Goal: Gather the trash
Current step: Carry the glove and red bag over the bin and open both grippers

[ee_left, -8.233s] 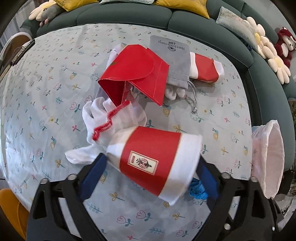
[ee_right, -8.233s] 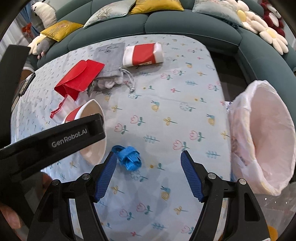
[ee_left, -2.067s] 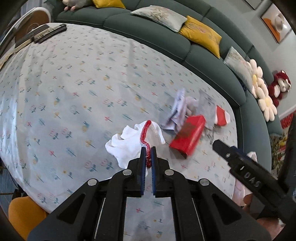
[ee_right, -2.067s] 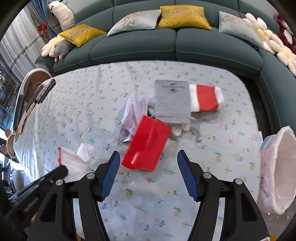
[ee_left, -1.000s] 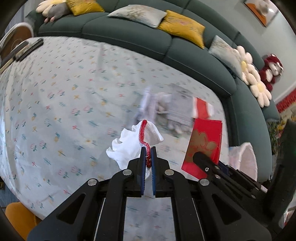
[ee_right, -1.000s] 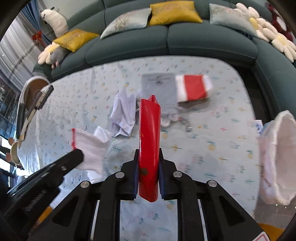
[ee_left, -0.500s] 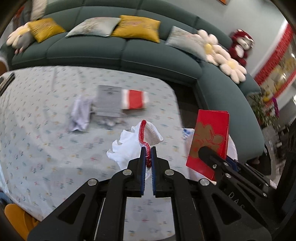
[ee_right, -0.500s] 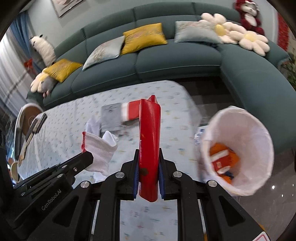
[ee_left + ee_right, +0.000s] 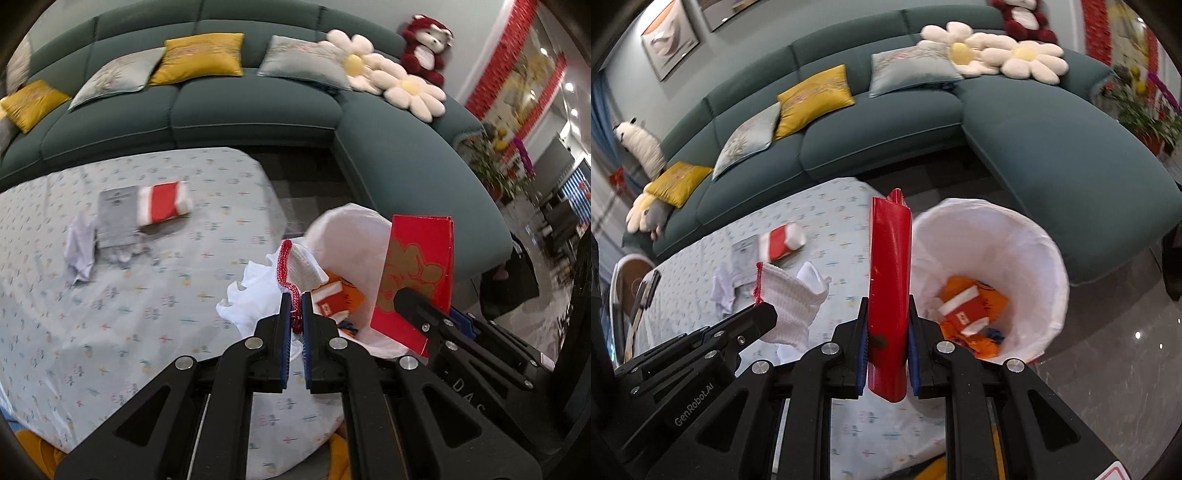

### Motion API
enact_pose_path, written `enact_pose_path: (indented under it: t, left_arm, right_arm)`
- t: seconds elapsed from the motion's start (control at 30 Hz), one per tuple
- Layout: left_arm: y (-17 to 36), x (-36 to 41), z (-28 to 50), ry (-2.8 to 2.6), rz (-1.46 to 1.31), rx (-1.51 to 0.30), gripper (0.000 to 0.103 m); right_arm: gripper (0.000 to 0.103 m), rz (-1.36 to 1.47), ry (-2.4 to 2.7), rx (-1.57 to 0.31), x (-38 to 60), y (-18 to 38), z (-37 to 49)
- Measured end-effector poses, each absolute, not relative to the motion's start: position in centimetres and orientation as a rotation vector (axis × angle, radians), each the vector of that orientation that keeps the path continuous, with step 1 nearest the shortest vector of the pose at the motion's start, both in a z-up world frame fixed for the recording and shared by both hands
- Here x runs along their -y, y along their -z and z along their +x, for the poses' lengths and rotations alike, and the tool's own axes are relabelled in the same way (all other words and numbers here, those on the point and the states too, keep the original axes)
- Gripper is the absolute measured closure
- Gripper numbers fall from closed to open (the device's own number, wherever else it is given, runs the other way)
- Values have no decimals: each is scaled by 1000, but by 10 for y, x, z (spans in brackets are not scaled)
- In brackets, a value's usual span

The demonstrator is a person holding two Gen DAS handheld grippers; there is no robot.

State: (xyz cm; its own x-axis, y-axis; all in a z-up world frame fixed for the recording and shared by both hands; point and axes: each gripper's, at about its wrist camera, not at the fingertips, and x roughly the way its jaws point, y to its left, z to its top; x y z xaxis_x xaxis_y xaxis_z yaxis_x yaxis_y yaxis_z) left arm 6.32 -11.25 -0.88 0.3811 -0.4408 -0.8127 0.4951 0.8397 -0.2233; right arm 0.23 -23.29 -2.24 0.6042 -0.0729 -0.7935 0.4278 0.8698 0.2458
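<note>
My left gripper (image 9: 294, 306) is shut on the red-trimmed edge of a white cloth glove (image 9: 258, 291) and holds it in the air at the near rim of the white-lined trash bin (image 9: 347, 229). My right gripper (image 9: 887, 343) is shut on a flat red paper bag (image 9: 889, 273), held upright beside the bin (image 9: 1027, 236). The bag also shows in the left wrist view (image 9: 417, 273). The glove also shows in the right wrist view (image 9: 786, 299). Orange and red-and-white trash (image 9: 967, 306) lies inside the bin.
On the flowered tablecloth (image 9: 129, 295) lie a red-and-white cup (image 9: 162, 203), a grey pouch (image 9: 116, 218) and a crumpled pale tissue (image 9: 79, 251). A teal sofa (image 9: 1034, 122) with cushions curves behind the table and the bin.
Both grippers have swung right from the table to the bin, each carrying its item. The bin's inside is now nearer and larger in both views.
</note>
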Motion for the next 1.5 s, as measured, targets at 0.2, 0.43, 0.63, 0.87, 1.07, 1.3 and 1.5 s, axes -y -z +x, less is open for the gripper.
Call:
enact_pose_path:
  t: [0.2,0.43,0.63,0.87,1.07,1.3,1.5]
  left_arm:
    - [18,154,56,650,113,-1029,98]
    - [28,197,51,697,160,-1050,98]
    - [39,222,51,729,186,-1071,97]
    - [47,235,56,738,187,-1077,81]
    - [49,229,64,708,178,-1070,60]
    - [54,214,76,667,158,-1084,59]
    - [55,192,85,612,132,-1084,50]
  right_arm:
    - [86,481,350,-880,267,32,-16]
    - [86,532,403,-885,303,46,-29]
    - [86,560,432,-900,322,60,-30]
    - [86,578,442,-918,331,72,-24]
    - [85,581,449,-919,335,74,-18]
    - [79,559,443,-928,329,75,-6]
    - [69,533,450,-926,321,70,2]
